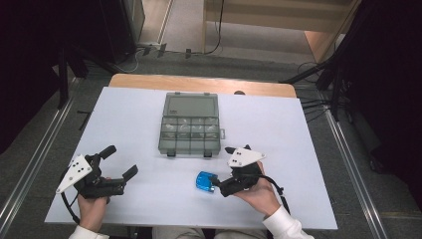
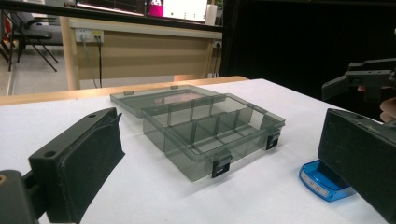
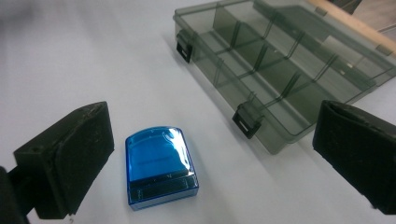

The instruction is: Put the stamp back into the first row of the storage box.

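Blue case (image 1: 204,181) lying flat near the surface's (image 1: 134,124) front edge, between the spread jaws of right gripper (image 1: 223,170). Left gripper (image 1: 121,161) jaws apart, empty. Open organizer box (image 1: 189,124) mid-surface; from left gripper view, empty compartments.

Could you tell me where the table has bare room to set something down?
The white table is bare left of the open organizer box and right of it, out to both edges. It is crowded at the near edge: the blue case lies beside the right gripper, and the left gripper rests near-left.

Open organizer box (image 1: 190,124) blocks center — sides free.
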{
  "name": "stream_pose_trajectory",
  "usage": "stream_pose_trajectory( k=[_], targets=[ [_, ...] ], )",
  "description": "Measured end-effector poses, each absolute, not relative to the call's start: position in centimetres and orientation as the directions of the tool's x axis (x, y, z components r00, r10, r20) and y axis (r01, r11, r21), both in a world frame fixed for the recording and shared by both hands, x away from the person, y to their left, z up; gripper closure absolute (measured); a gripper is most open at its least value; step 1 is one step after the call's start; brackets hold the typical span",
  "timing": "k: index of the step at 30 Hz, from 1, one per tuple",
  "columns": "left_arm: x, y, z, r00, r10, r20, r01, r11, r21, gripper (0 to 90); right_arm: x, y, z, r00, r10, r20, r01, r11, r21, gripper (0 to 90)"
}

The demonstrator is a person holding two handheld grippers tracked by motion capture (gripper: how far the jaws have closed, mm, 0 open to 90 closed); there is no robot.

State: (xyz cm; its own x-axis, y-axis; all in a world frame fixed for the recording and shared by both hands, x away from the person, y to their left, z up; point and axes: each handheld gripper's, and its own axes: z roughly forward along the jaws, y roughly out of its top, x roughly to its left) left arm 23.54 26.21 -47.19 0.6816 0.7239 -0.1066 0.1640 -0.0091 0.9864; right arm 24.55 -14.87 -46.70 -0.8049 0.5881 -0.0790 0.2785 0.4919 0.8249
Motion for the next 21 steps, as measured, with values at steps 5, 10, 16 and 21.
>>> stream_pose_trajectory(
  k=[5,10,16,21],
  targets=[
    [23.6,26.2,-47.1,0.686,0.719,-0.106,0.164,-0.011,0.986,0.0,25.3,-13.8,-47.0,-0.821,0.561,-0.104,0.283,0.559,0.779,0.0],
    [23.5,26.2,-47.1,0.687,0.718,-0.11,0.164,-0.006,0.986,0.0,26.0,-12.8,-47.0,-0.835,0.54,-0.112,0.289,0.601,0.745,0.0],
    [23.6,26.2,-47.1,0.681,0.724,-0.106,0.167,-0.013,0.986,0.0,26.5,-11.4,-47.2,-0.864,0.494,-0.102,0.288,0.648,0.705,0.0],
    [23.6,26.2,-47.1,0.681,0.726,-0.1,0.164,-0.018,0.986,0.0,26.7,-10.2,-47.4,-0.897,0.43,-0.106,0.275,0.729,0.628,0.0]
  ],
)
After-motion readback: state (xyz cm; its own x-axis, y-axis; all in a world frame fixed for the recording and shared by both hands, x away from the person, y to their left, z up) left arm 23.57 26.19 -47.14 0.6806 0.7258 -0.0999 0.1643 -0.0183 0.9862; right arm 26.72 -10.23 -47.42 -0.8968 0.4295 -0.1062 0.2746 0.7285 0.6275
